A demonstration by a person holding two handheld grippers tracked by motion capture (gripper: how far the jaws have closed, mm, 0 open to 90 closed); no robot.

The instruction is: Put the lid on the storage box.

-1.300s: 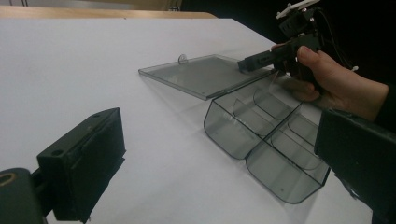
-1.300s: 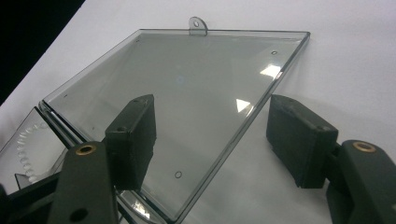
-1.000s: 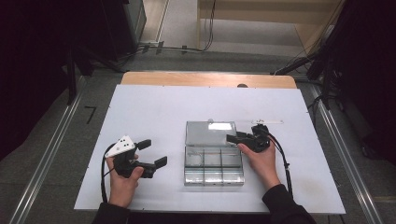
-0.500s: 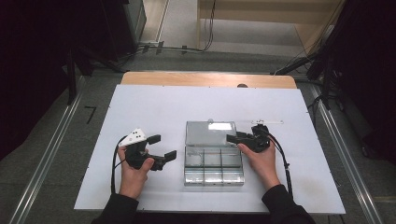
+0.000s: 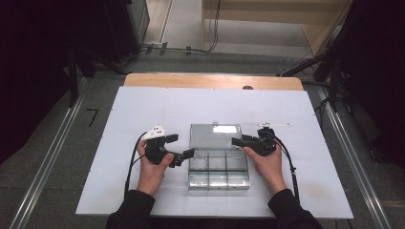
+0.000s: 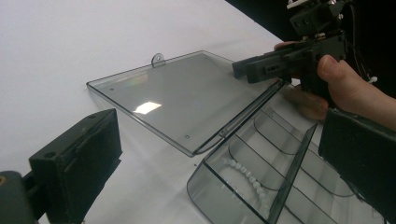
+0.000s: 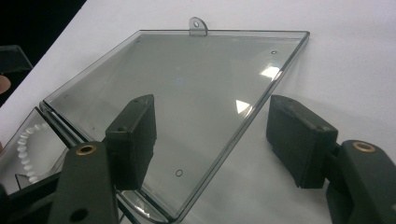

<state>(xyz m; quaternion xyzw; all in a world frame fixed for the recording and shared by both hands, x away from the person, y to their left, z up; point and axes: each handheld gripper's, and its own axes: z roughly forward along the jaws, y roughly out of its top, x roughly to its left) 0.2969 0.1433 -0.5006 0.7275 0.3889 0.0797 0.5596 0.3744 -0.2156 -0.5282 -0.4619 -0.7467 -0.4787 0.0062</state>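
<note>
Clear grey plastic forms the compartment box (image 5: 218, 168), which is set near the middle of the white desk (image 5: 143, 109), its hinged lid (image 5: 213, 136) folded flat onto the desk on the far side. A string of small white beads (image 6: 243, 172) is seen lying in one end compartment. The left gripper (image 5: 184, 148) is held just beside the box's left edge, its fingers (image 6: 74, 163) spread apart and nothing clasped between them. The right gripper (image 5: 238, 141) is held at the right edge of the lid, near the hinge; in the right gripper view its fingers (image 7: 133, 137) are parted, one above the lid's surface and one beyond the lid's edge, over the desk.
</note>
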